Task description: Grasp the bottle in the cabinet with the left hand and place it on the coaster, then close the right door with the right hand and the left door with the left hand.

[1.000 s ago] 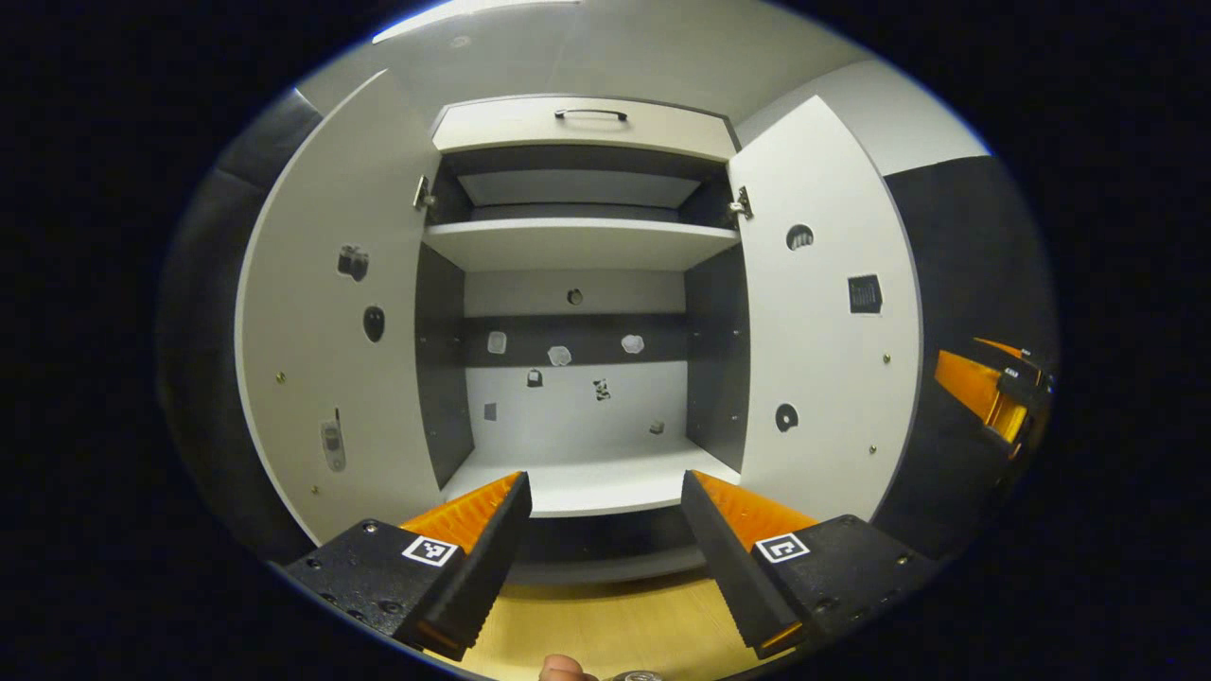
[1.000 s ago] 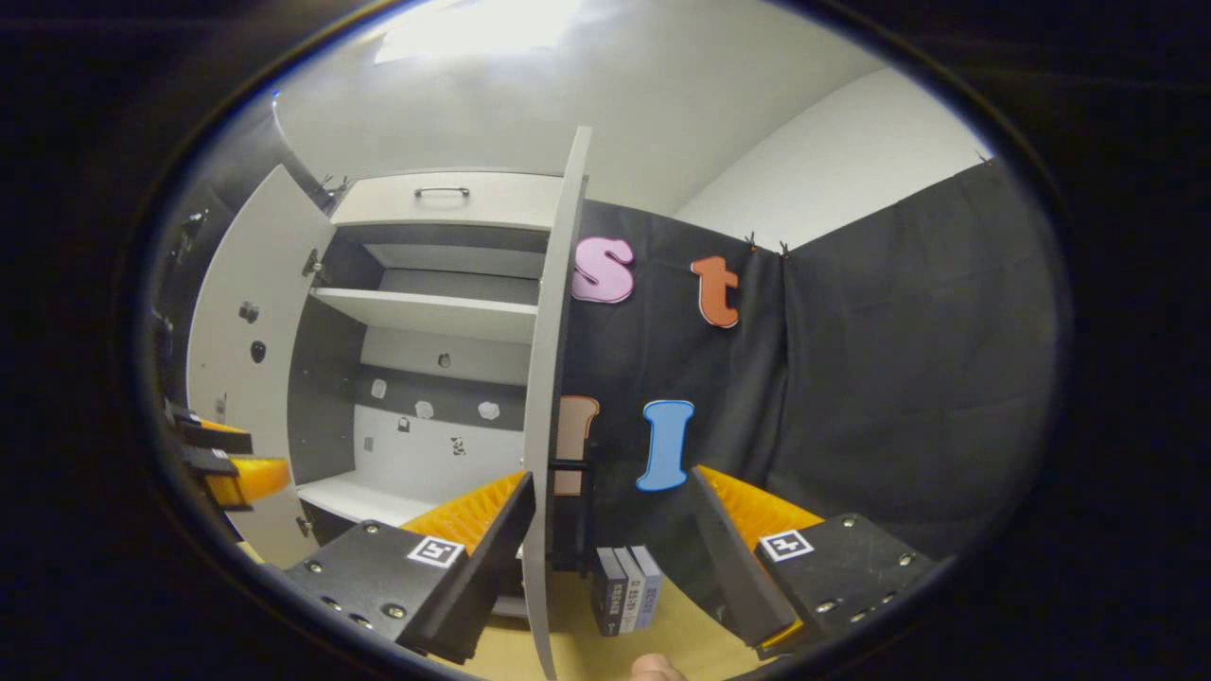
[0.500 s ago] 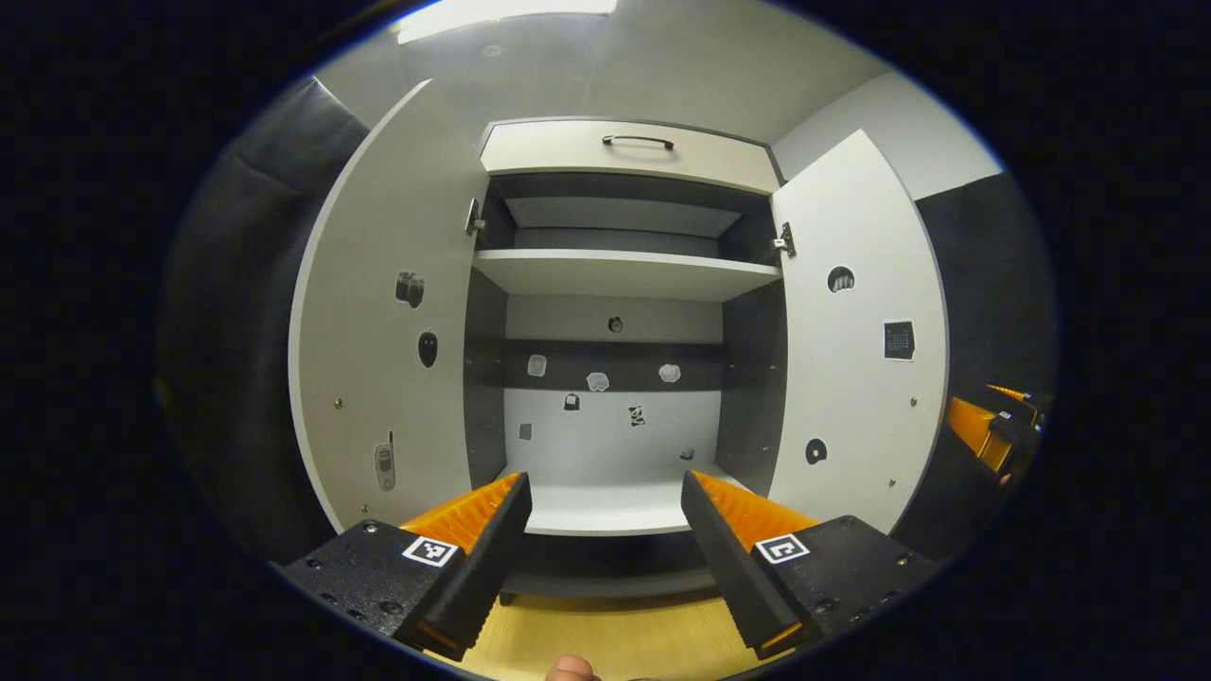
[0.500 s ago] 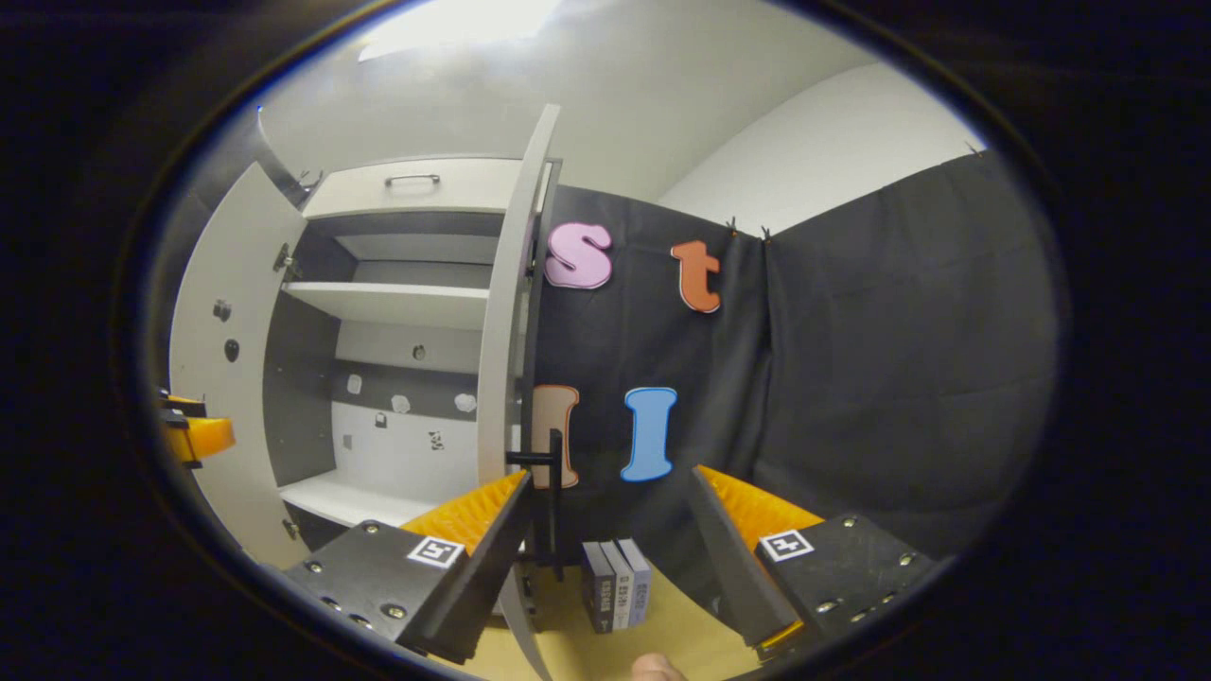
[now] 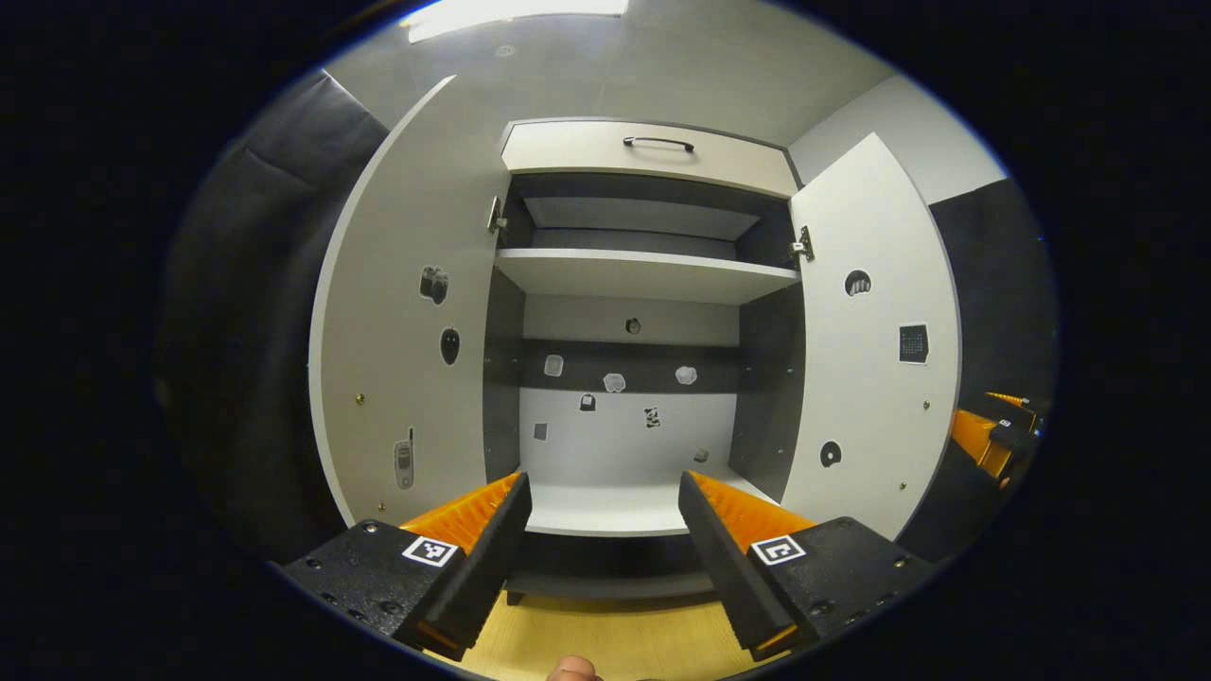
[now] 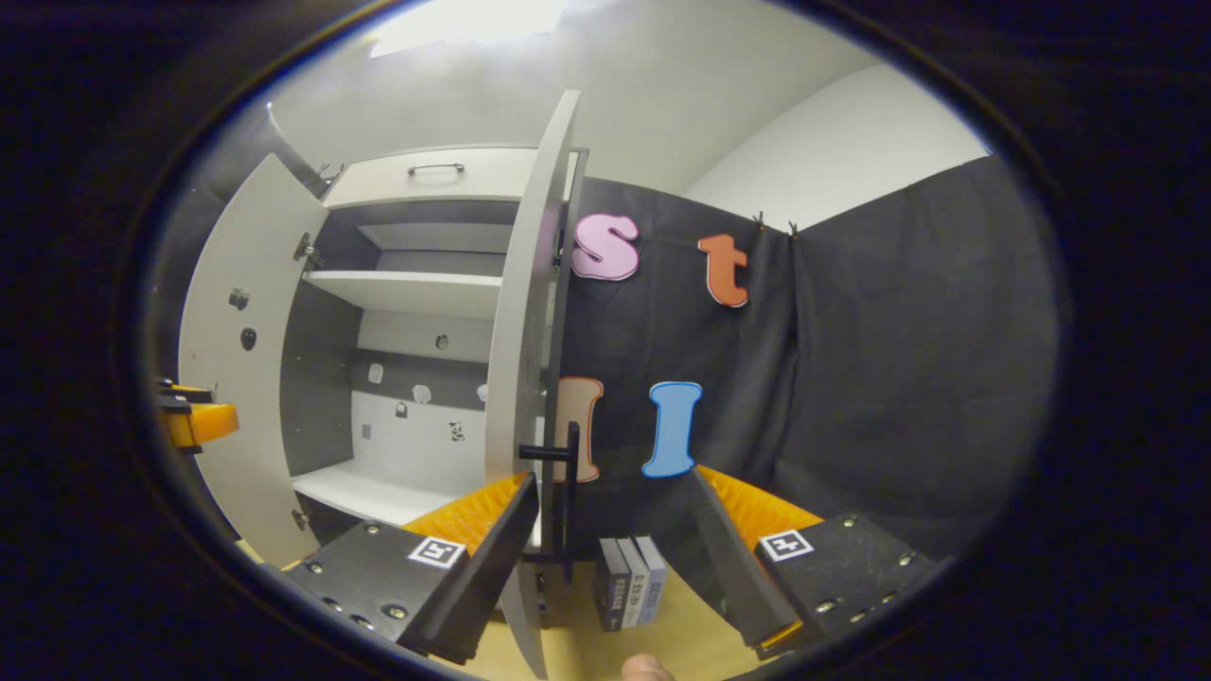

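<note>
The right claw (image 6: 610, 511), spread wide and empty, has shifted outside the right door (image 6: 518, 378) near its handle (image 6: 566, 492), ready to close it; no bottle stands in the cabinet (image 5: 624, 511), and the left claw (image 5: 601, 520) hangs wide.

Ceiling light (image 5: 516, 14) glares at top, pics sharp; cabinet (image 5: 629, 378) evenly lit w/ dim recesses; fisheye bends door edges.

Three upright books (image 6: 630, 582) on the wooden tabletop (image 6: 681, 636), against the black cloth wall (image 6: 889, 378).
</note>
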